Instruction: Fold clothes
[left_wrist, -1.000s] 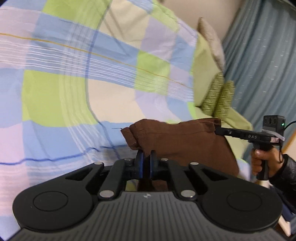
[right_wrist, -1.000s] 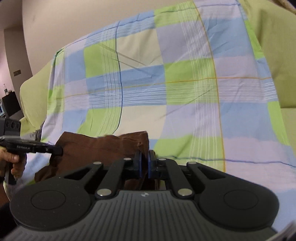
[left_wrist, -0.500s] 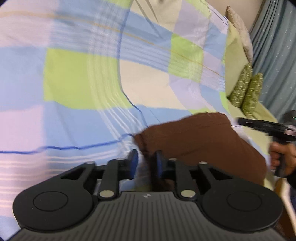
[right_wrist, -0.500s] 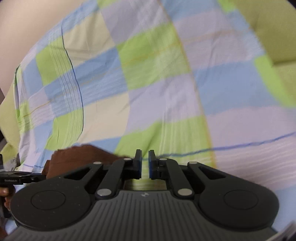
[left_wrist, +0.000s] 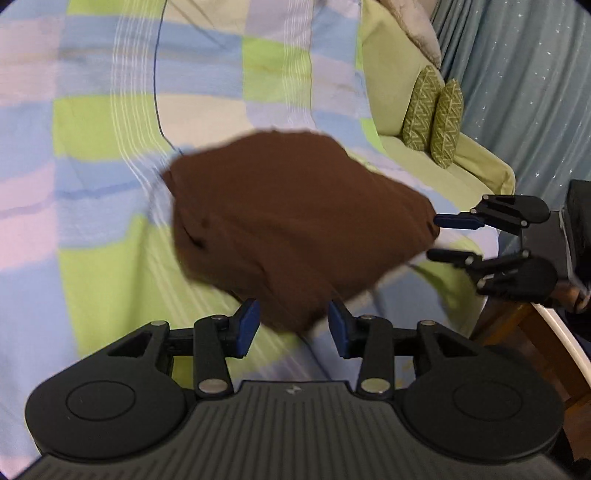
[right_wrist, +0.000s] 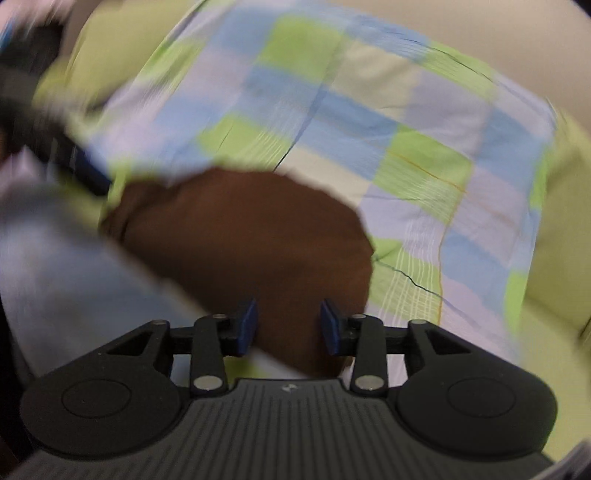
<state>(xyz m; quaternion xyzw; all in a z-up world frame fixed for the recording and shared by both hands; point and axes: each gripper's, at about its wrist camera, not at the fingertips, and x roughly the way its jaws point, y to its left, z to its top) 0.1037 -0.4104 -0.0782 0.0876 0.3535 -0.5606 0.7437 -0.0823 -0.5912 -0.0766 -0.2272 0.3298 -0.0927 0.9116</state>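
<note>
Both tongs, clamped on the brown garment (left_wrist: 295, 225) a second ago, are now standing apart: left tongs (left_wrist: 293, 326), right tongs (right_wrist: 288, 326). Garment is lying bunched on the checked bedsheet (left_wrist: 110, 147), released for regrasping.

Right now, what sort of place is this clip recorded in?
Probably a home living room or bedroom: a checked sheet over a green sofa, two patterned cushions and a blue curtain.
</note>
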